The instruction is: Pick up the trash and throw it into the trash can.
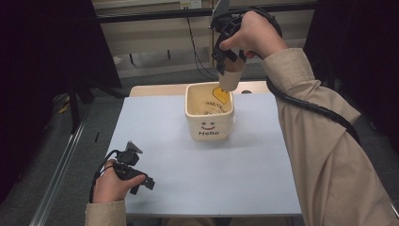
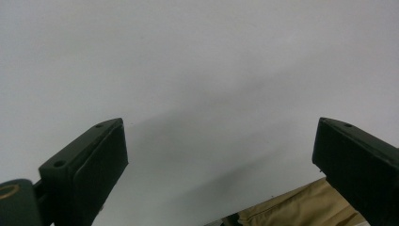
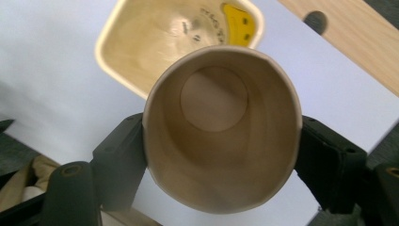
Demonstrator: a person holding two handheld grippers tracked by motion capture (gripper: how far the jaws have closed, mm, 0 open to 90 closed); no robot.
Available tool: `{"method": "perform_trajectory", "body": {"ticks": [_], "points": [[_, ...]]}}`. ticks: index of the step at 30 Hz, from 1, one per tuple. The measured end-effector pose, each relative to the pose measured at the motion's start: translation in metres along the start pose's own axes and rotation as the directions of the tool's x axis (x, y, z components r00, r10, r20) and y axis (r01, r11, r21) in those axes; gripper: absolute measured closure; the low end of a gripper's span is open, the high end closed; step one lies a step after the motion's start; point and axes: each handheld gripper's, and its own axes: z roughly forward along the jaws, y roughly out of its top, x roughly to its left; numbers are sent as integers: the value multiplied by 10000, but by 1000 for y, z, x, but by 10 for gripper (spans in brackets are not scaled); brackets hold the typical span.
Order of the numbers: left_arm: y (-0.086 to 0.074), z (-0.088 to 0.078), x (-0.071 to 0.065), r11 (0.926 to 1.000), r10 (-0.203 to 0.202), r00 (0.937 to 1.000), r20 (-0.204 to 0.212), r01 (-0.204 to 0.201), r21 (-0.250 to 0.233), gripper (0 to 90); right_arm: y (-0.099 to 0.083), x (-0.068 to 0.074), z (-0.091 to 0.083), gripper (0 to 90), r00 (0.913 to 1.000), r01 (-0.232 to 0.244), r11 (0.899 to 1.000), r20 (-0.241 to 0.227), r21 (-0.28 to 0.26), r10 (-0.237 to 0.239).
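The right gripper point(image 1: 229, 63) is held high above the far edge of the surface point(image 1: 254, 169), and its two jaws are clamped on a brown paper cup point(image 1: 231, 75). The cup hangs tilted in the air, with its open mouth turned toward the gripper's own camera. In the right gripper view the cup point(image 3: 221, 141) is pressed from both sides, its rim squeezed into an oval, and one can see down to its round bottom; the inside looks empty.

Just below the cup stands a cream square mug point(image 1: 209, 110) on the pale sheet that covers the surface. On its front is a small smiling face and the word "Hello", and inside there is a yellow patch and some dark print. The cup is above the far right corner of the mug, not touching it.

The left gripper point(image 1: 141, 181) rests low at the near left corner of the surface, well apart from the mug. Its jaws stand wide apart with nothing between them. A beige sleeve point(image 1: 324, 155) covers the person's right arm.
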Motion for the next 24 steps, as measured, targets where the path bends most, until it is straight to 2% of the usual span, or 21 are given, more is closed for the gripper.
{"method": "perform_trajectory", "body": {"ticks": [2, 4, 11, 17, 19, 20, 24], "points": [[0, 0, -1, 9998, -154, 9999, -34, 153, -160, 36, 2, 5, 0, 238, 9999, 122, 9999, -39, 14, -122], [0, 0, -1, 9999, -70, 10000, 23, 70, -102, 36, 4, 8, 0, 238, 9997, 260, 9997, 8, 0, -260], [-1, -2, 0, 9999, -13, 10000, -78, 12, -143, 36, 6, 11, 6, 238, 9996, 288, 9996, -27, 30, -288], [0, -2, -1, 9999, 2, 10000, -94, -3, -130, 36, 7, 8, 20, 238, 9995, 249, 9995, -174, 169, -246], [-1, -2, -1, 9998, -98, 9999, 46, 99, -149, 36, 8, 7, 25, 238, 9995, 269, 9994, -182, 216, -265], [-1, -2, 0, 9999, -7, 9999, -100, 6, -165, 36, 8, 7, 27, 238, 9994, 289, 9993, -181, 218, -285], [-1, -2, 0, 9998, -38, 10000, -72, 36, -194, 36, 10, 8, 34, 238, 9992, 332, 9992, -216, 236, -327]]}}
